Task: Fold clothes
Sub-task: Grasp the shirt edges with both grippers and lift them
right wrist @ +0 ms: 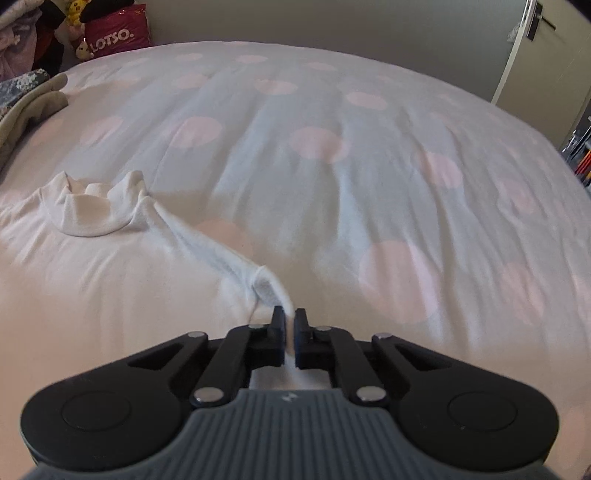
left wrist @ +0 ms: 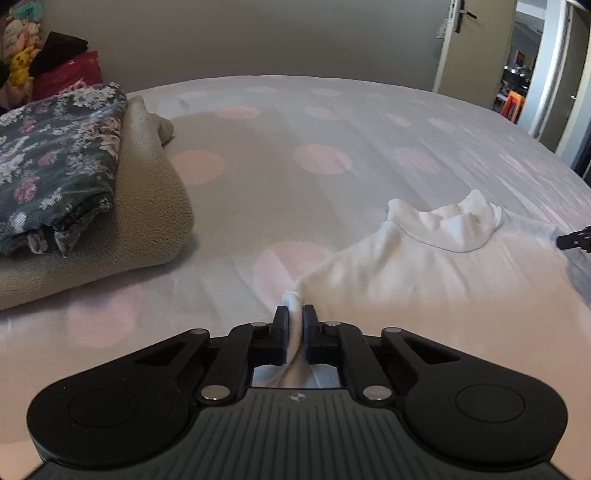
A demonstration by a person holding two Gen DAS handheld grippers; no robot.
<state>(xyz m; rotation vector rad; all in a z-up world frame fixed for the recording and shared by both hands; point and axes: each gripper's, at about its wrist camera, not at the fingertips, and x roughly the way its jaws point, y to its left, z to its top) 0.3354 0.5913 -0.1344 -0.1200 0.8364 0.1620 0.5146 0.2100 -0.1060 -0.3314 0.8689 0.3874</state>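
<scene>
The white garment (left wrist: 424, 266) lies spread on the dotted bedsheet (left wrist: 332, 122), its bunched collar (right wrist: 92, 206) the landmark for all else. Your left gripper (left wrist: 294, 325) sits nearer you than the collar and to its left; its jaws are clamped on a twisted pinch of the garment's white cloth. Your right gripper (right wrist: 290, 326) sits nearer you than the collar and to its right, jaws likewise pressed tight on a thin fold drawn up from the garment. The garment's lower part is hidden beneath both gripper bodies. Far left of the collar, a floral folded cloth (left wrist: 55, 166) rests on a beige folded one (left wrist: 147, 206), both cut off at the frame edge. Beyond them a red bag (right wrist: 118, 31) reads "LOTSO."; the plush toys (left wrist: 20, 55) beside it are too small to make out.
</scene>
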